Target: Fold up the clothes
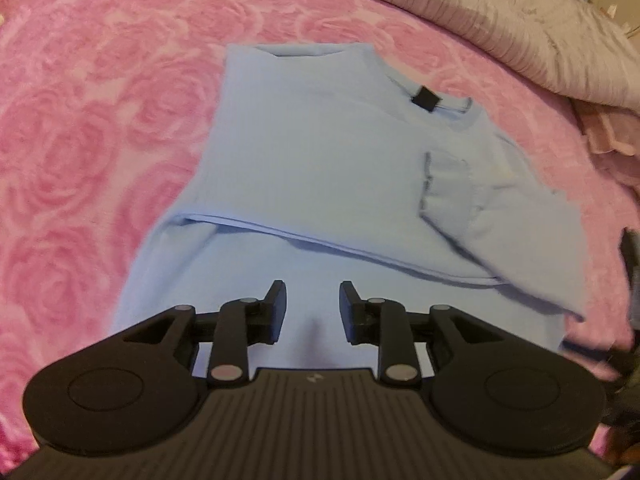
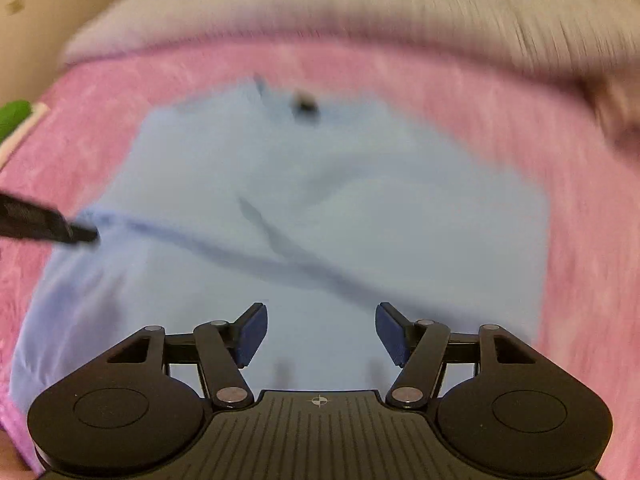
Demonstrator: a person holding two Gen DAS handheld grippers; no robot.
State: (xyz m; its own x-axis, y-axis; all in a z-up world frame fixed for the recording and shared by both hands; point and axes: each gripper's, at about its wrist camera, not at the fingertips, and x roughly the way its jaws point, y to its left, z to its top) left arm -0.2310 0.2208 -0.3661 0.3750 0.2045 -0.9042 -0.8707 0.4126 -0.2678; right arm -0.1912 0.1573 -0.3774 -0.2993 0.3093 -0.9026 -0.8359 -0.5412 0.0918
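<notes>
blue shirt (image 1: 320,168) half-folded on the pink bed (image 1: 80,120), collar far, long axis running away from both grippers; left gripper (image 1: 313,308) and right gripper (image 2: 321,334) hover over its near hem, jaws open and empty, neither clearly nearer.

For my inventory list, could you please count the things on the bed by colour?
Light blue: 1, the T-shirt
Pink: 1, the rose-pattern blanket
Grey: 1, the quilt along the far edge
Green: 1, a small object at the side, too blurred to name
Total: 4
</notes>
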